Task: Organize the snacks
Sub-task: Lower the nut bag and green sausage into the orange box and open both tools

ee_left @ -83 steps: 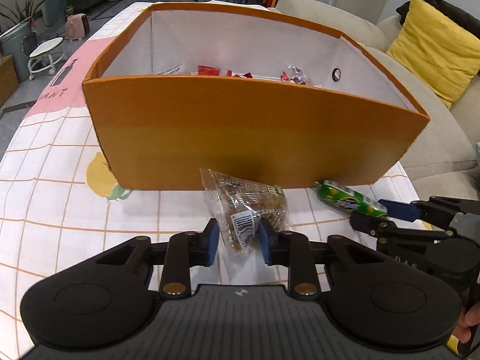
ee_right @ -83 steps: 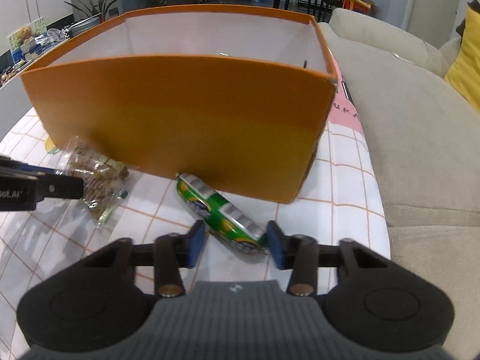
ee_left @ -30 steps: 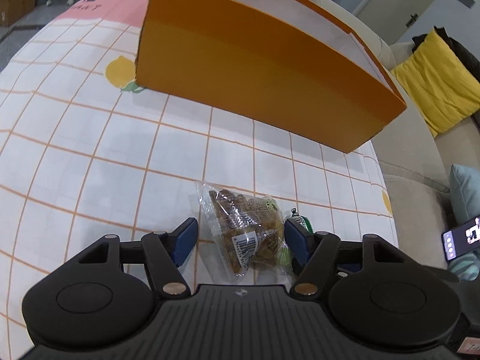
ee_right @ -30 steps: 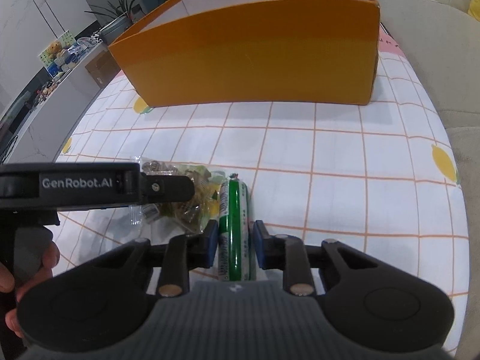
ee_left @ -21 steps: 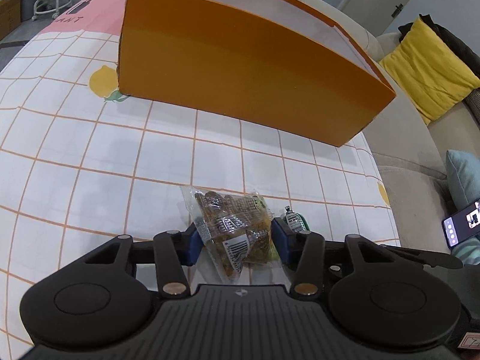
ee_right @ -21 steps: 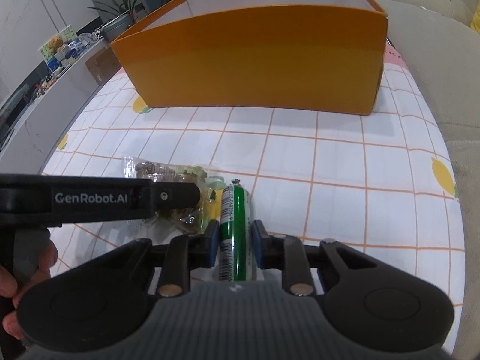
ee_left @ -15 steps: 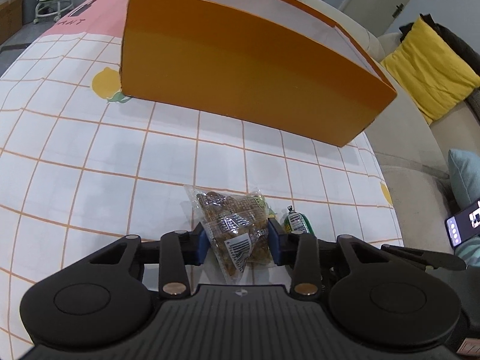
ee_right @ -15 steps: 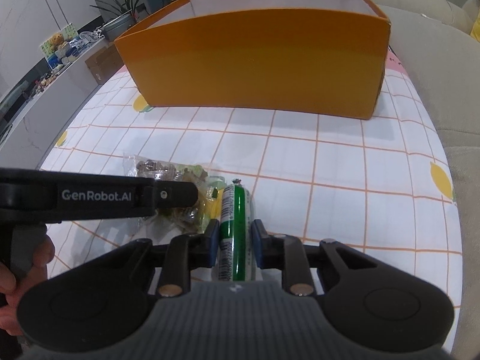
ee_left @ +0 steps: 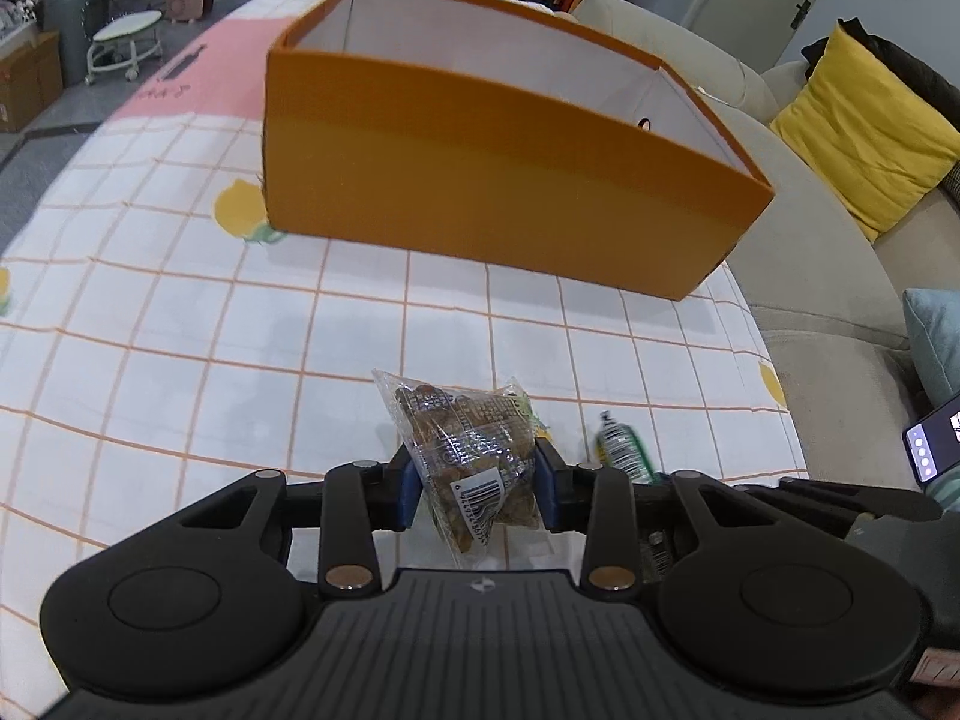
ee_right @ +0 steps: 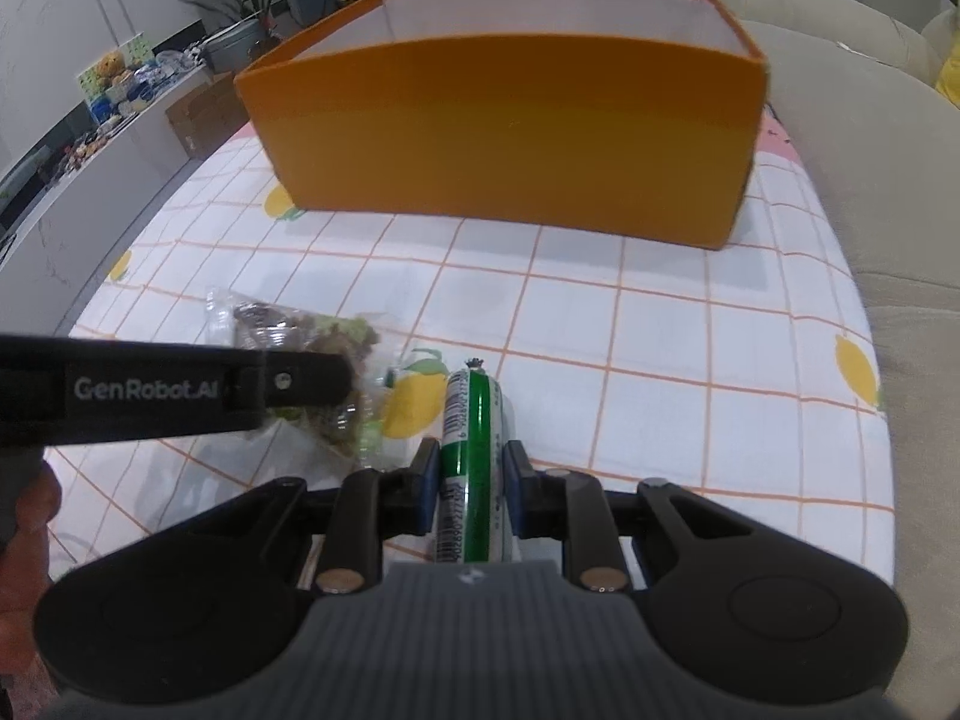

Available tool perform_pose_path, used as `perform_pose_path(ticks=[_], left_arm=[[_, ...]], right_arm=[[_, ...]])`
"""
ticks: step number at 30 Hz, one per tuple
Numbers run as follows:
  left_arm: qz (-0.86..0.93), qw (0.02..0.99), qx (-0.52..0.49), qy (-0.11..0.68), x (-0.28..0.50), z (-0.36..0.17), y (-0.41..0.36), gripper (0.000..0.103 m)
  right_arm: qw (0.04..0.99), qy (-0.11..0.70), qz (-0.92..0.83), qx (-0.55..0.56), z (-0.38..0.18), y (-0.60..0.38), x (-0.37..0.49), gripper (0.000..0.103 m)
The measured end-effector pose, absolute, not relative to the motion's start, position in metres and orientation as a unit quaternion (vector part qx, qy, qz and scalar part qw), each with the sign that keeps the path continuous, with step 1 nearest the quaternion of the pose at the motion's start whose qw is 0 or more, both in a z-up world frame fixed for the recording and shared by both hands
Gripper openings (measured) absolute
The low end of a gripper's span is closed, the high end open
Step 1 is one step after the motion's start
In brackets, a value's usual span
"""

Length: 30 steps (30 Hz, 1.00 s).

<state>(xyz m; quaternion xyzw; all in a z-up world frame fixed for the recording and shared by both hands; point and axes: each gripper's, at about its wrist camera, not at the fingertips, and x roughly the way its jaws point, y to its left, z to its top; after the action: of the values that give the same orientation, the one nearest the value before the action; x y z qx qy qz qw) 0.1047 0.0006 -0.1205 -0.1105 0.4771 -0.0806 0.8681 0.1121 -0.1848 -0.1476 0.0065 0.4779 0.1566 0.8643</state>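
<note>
The fingers [ee_left: 545, 483] of the left gripper [ee_left: 478, 483] are pressing in on a clear snack bag [ee_left: 471, 450] from both sides, while the right gripper [ee_right: 472, 483] is clamping a green tube-shaped snack [ee_right: 471, 462] lengthwise between its blue pads. Ahead of both, the big orange box [ee_left: 480, 180] is standing open-topped on the checked worktop [ee_left: 180, 330], well apart from the two snacks; its contents are not showing from here.

The box looks like stiff card and is likely the place these snacks belong. The bag is looking soft, crinkly and light, its film probably slippery, so gripping across the bulky middle rather than the thin sealed edge seems wisest, and gently, since the pieces inside could crush. The tube is seeming firmer and rounder; holding it mid-length should be stopping it from swivelling or rolling out.
</note>
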Motion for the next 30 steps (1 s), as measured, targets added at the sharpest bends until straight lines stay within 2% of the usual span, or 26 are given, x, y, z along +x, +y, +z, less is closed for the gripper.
perform_pose_path(ticks=[15,30], left_arm=[[-0.095,0.896,-0.091,0.424,0.120,-0.040,0.008,0.041],[-0.125,0.906,-0.053,0.401,0.214,0.011,0.010,0.041]], right_arm=[[0.896,0.416,0.153,0.027,-0.071,-0.210,0.117,0.019],[0.905,0.390,0.167,0.023,0.001,-0.226,0.214,0.019]])
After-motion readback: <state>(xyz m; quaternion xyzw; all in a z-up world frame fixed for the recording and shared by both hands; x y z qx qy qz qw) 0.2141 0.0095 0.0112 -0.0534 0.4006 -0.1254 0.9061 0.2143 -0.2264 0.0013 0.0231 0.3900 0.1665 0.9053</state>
